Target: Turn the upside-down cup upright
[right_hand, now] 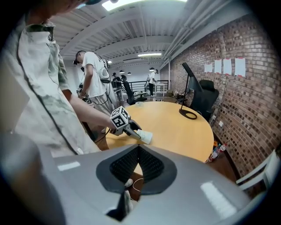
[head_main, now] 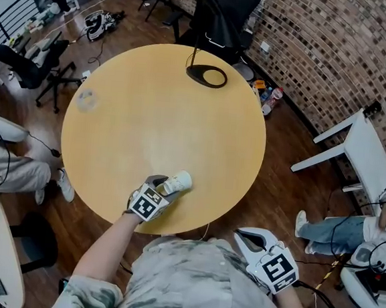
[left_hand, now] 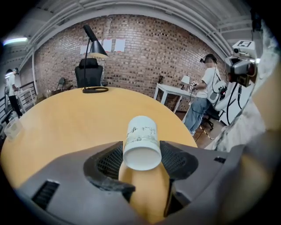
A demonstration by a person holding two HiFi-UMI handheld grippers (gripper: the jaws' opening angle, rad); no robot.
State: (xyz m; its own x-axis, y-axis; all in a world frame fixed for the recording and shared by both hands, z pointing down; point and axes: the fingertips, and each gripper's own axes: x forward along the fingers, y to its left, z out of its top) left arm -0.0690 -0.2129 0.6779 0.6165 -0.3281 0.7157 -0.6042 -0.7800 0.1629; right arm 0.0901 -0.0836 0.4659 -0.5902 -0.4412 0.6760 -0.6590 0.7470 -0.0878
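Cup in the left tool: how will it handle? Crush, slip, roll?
The cup looks like thin paper, so probably light and easily crushed if the left tool squeezes hard. Its wall is round and tapered, so released on its side on the smooth table it would likely roll in an arc. Standing, it may tip at a nudge.

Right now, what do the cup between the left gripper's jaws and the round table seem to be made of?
Cup: probably paper, matte white with a faint grey print on its wall. The rimmed, flat base suggests a disposable cup, though plastic is possible. Table: wood-look top, smooth and evenly honey-coloured with a soft sheen. Whether it is solid wood, veneer or laminate can't be told.
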